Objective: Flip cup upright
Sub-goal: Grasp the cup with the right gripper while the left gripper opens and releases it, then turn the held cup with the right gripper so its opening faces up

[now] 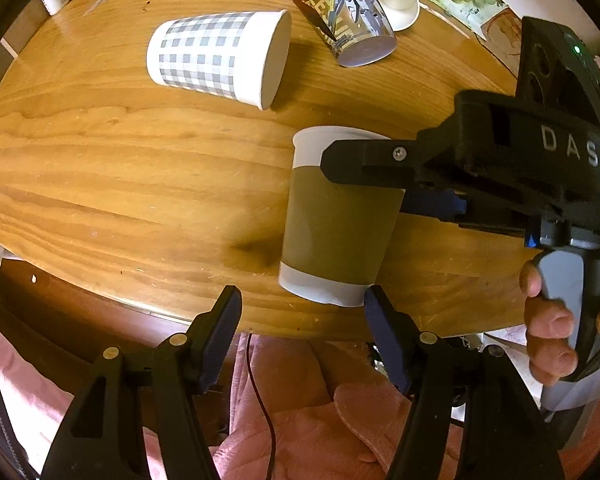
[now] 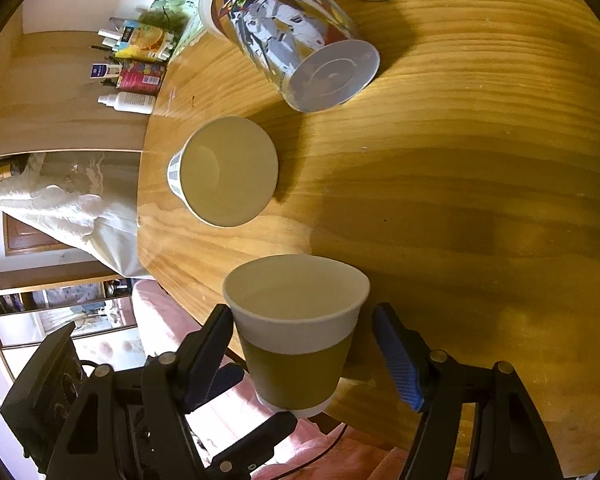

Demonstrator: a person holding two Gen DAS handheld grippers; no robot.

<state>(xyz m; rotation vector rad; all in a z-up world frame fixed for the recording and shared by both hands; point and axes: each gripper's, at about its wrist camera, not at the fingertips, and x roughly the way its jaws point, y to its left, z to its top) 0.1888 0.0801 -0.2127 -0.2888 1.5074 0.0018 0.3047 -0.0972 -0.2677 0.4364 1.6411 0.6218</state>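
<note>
An olive-and-white paper cup (image 1: 336, 220) stands upright near the front edge of the round wooden table (image 1: 120, 168). It also shows in the right wrist view (image 2: 296, 332), mouth up. My right gripper (image 2: 302, 344) straddles the cup, its jaws open, with a gap beside the right finger (image 2: 396, 356). In the left wrist view the right gripper (image 1: 364, 184) reaches in from the right around the cup. My left gripper (image 1: 300, 320) is open and empty, just in front of the cup's base.
A grey-checked paper cup (image 1: 220, 56) lies on its side farther back, its mouth seen in the right wrist view (image 2: 228, 172). A printed tumbler (image 1: 340, 12) lies on its side, and a white cup (image 1: 396, 0) sits behind it. Bottles (image 2: 128, 76) line a shelf.
</note>
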